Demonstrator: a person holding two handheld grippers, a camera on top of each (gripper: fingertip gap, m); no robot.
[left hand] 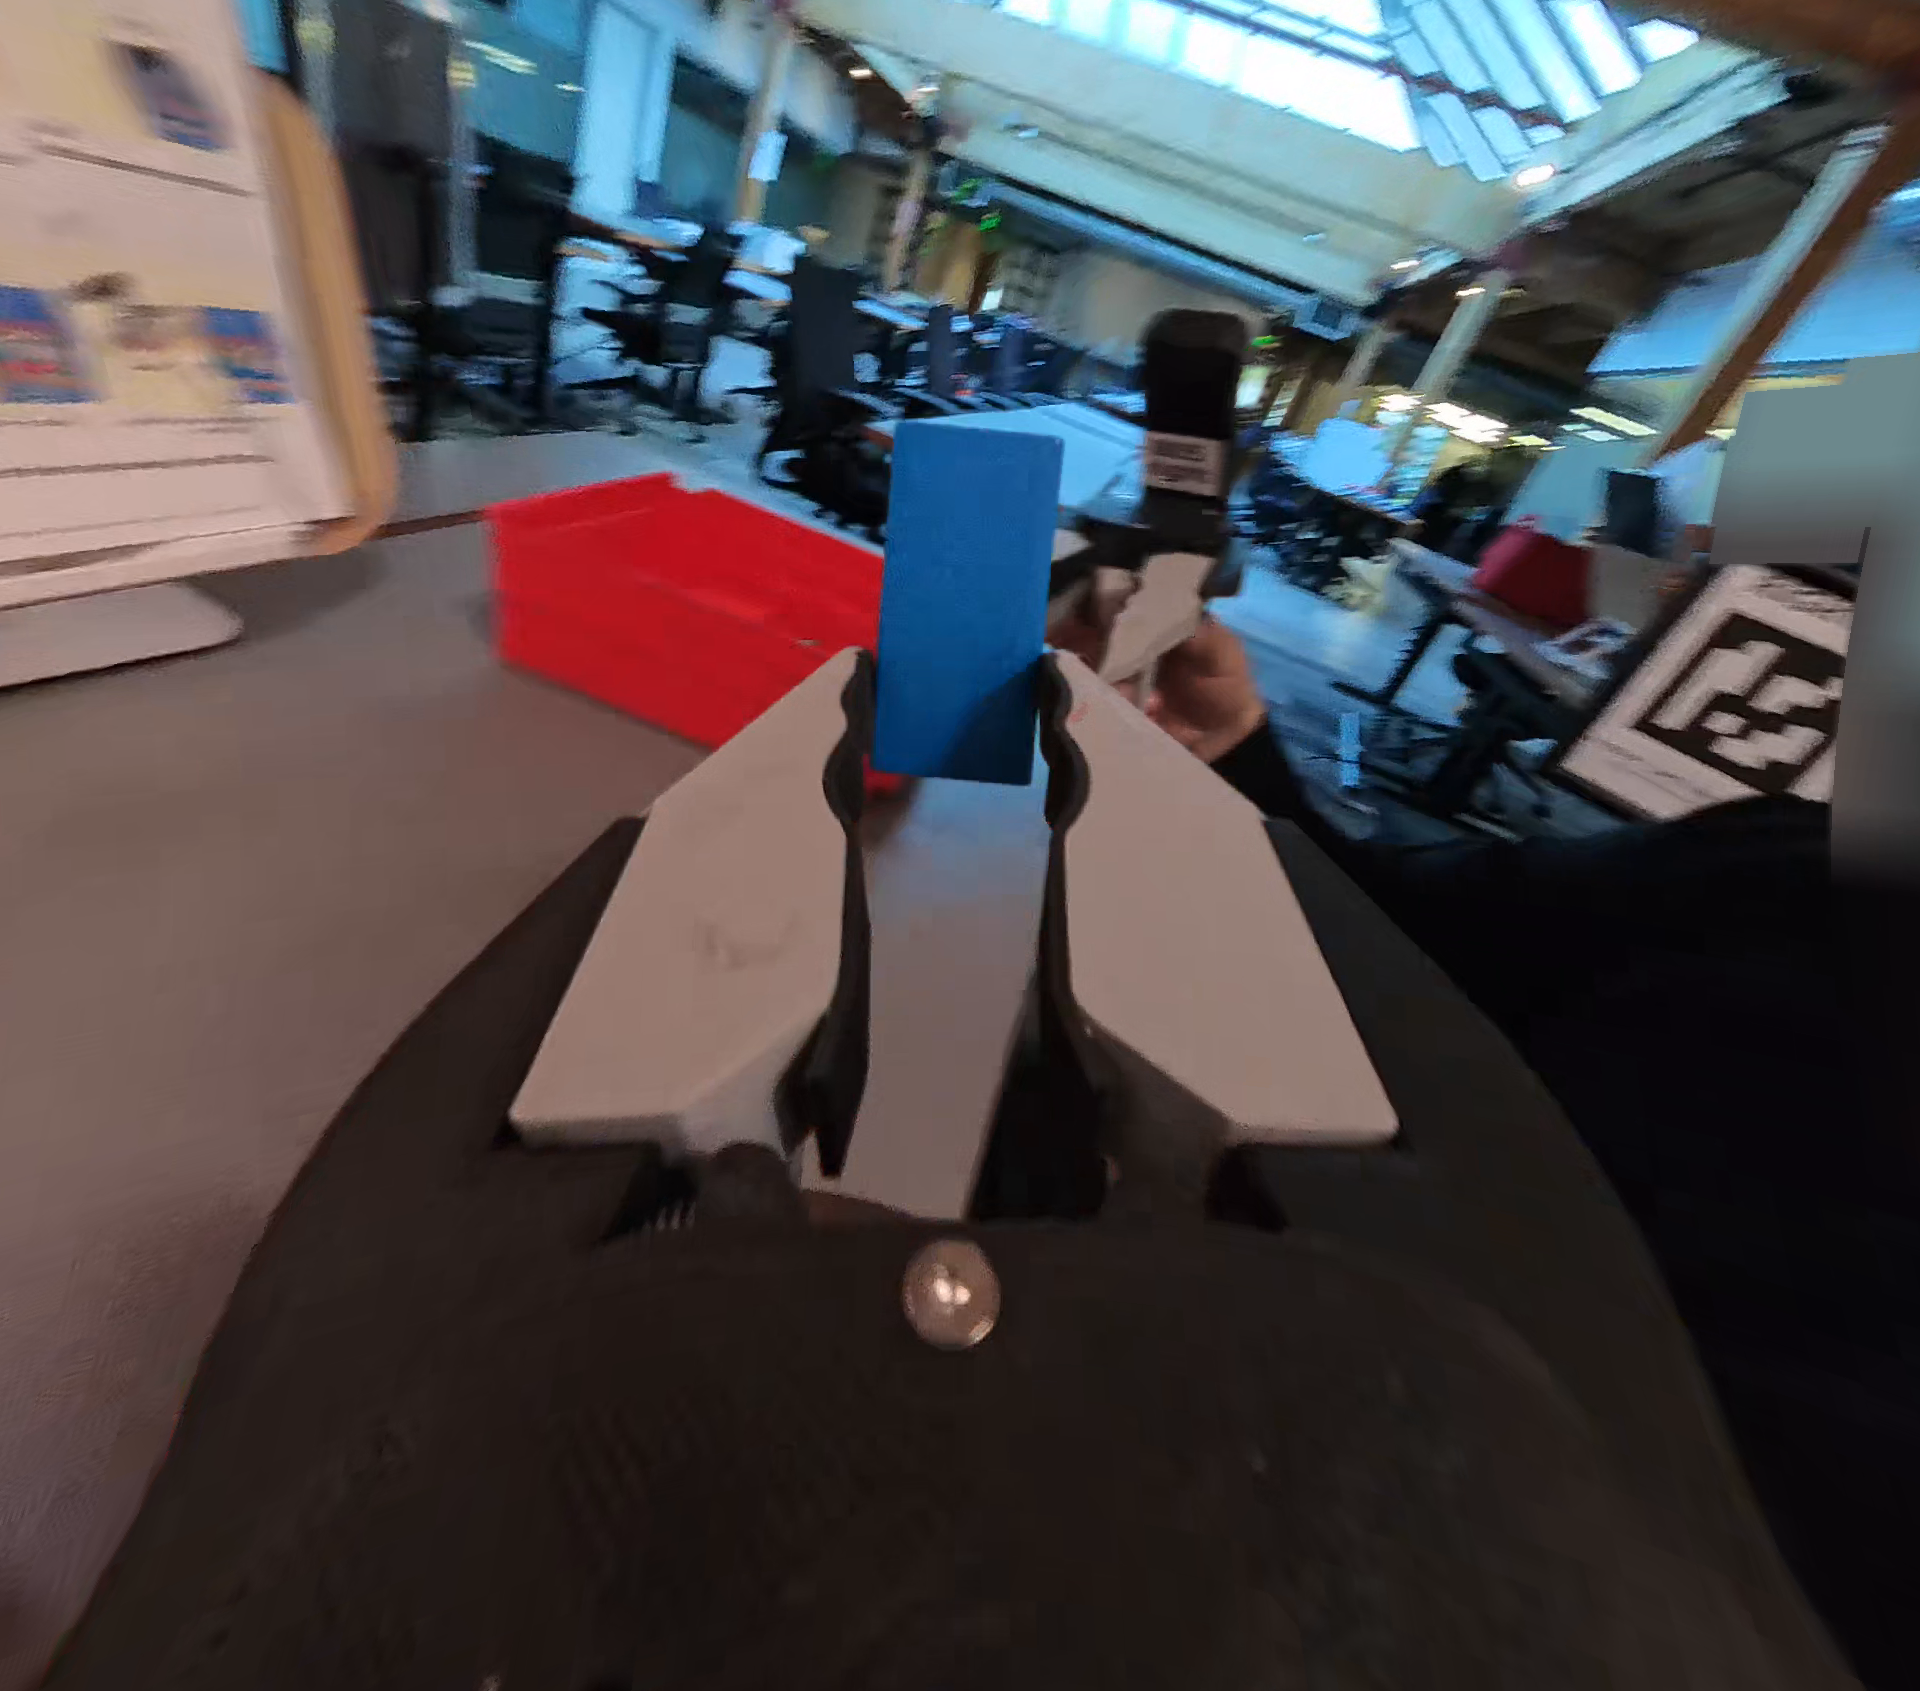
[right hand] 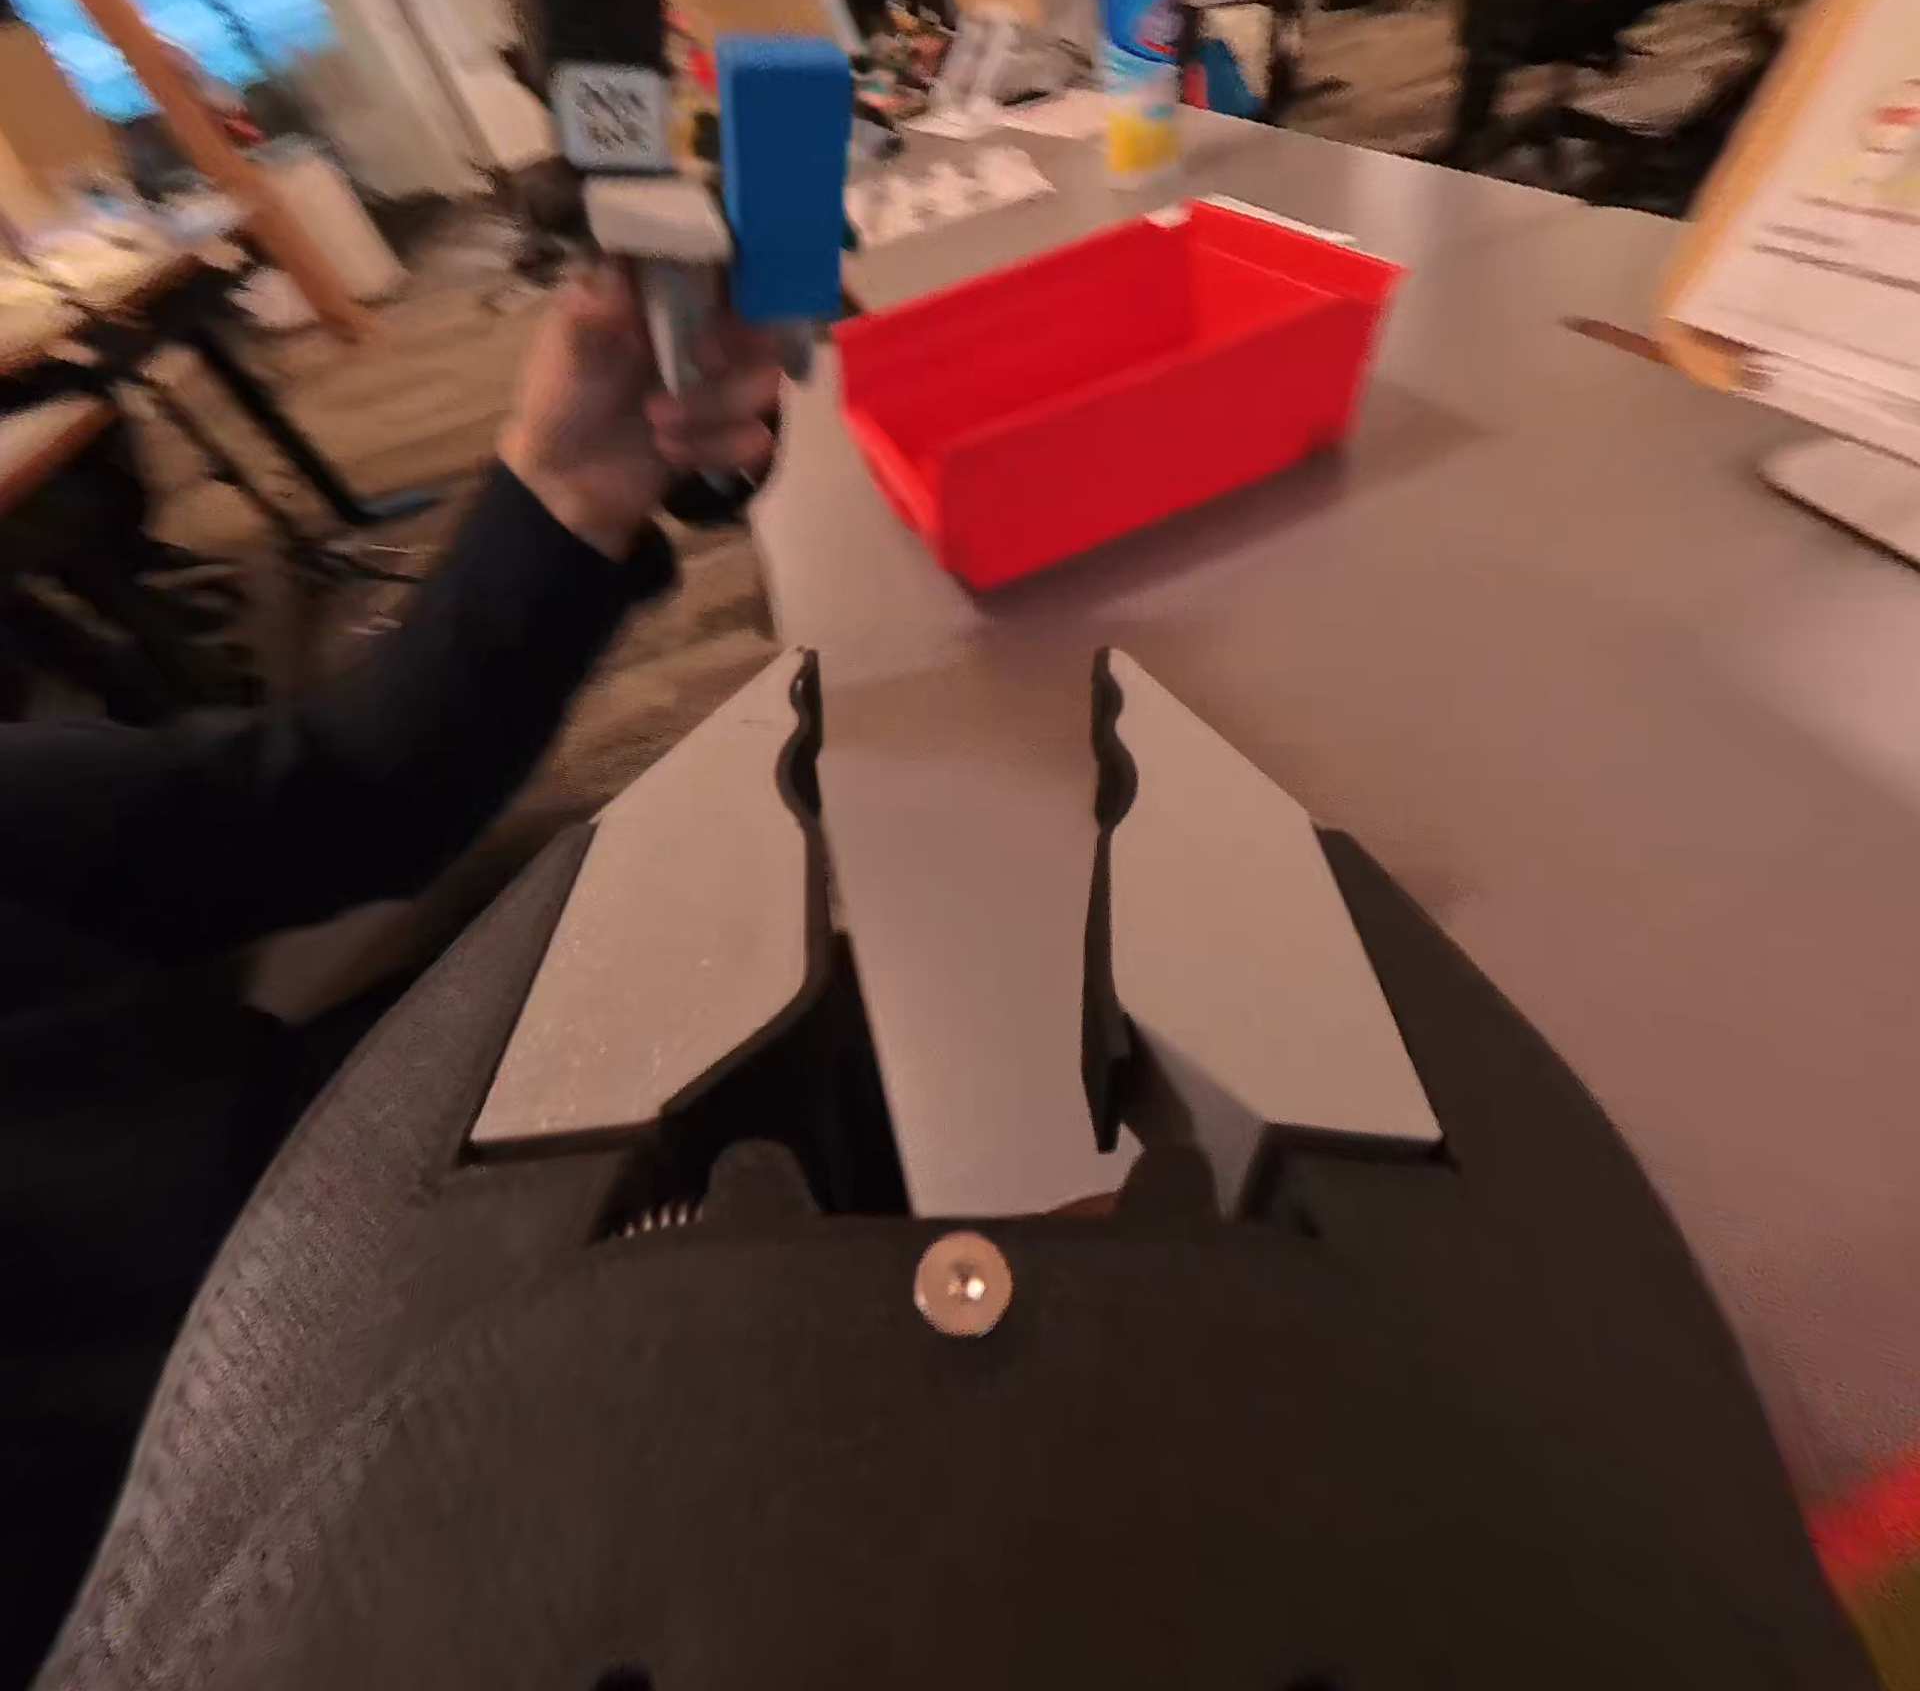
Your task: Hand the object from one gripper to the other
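Observation:
My left gripper (left hand: pixel 951 675) is shut on a blue rectangular block (left hand: pixel 971 581) and holds it upright above the grey table (left hand: pixel 260 862). In the right wrist view the same block (right hand: pixel 784 187) shows at the upper left, held up in the air by the left gripper in a person's hand (right hand: pixel 582 405). My right gripper (right hand: pixel 956 665) is open and empty, its fingers wide apart over the table edge (right hand: pixel 1507 654), well short of the block. It also shows in the left wrist view (left hand: pixel 1153 602), just behind and to the right of the block.
A red open bin (left hand: pixel 665 592) (right hand: pixel 1122 384) stands on the table beyond both grippers. A poster board on a white foot (left hand: pixel 125 187) (right hand: pixel 1818 239) stands at the table's side. A wipes canister (right hand: pixel 1141 72) stands at the far edge. A black-and-white marker board (left hand: pixel 1725 696) stands at right. The grippers' ends are close to 15 cm from one another.

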